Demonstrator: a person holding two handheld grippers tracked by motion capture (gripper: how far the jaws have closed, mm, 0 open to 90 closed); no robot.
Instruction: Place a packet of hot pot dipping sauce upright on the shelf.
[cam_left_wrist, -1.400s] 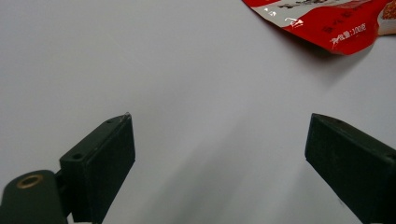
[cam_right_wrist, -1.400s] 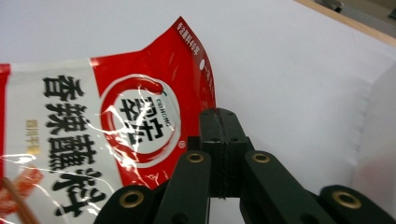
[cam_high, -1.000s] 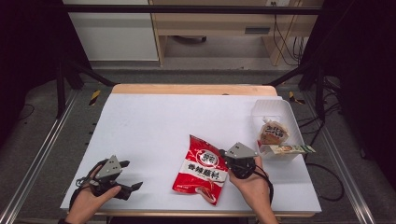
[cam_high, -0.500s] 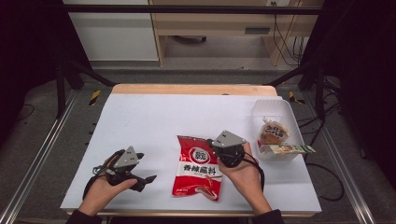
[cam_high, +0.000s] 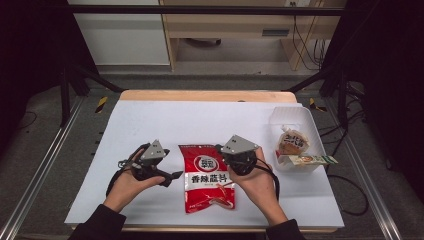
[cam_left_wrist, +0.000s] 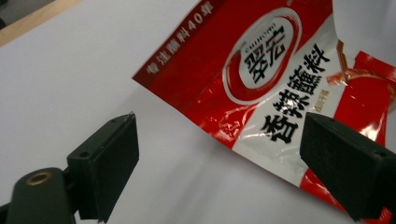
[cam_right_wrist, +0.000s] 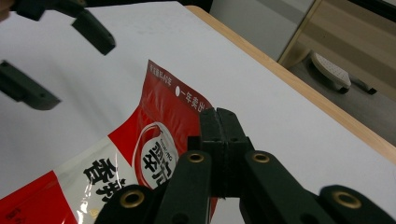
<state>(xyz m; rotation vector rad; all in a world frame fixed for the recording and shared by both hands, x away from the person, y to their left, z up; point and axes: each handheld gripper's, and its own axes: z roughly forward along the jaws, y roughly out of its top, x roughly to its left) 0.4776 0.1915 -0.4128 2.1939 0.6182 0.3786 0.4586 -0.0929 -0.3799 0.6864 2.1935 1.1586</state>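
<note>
A red seasoning bag (cam_high: 206, 176) with white Chinese lettering lies in the middle of the white table (cam_high: 150, 120). My right gripper (cam_high: 220, 149) is at the bag's upper right edge. In the right gripper view its jaws (cam_right_wrist: 219, 125) are pressed together on that edge of the red bag (cam_right_wrist: 154, 140), which is raised a little off the table. My left gripper (cam_high: 170, 176) is just left of the bag and points at it. In the left gripper view it (cam_left_wrist: 224, 163) stands wide open, with the bag's (cam_left_wrist: 261, 74) lifted left edge ahead of the jaws and nothing touching them.
A clear plastic tray (cam_high: 299, 116) stands at the right edge of the table with a wrapped bun (cam_high: 292, 140) and a long packet (cam_high: 307, 160) in it. The table's wooden far edge (cam_high: 205, 95) runs along the back, with a cabinet and cables beyond.
My left hand has moved right toward the bag and risen a little. My right gripper has risen and shifted left, taking the bag's upper edge with it.
</note>
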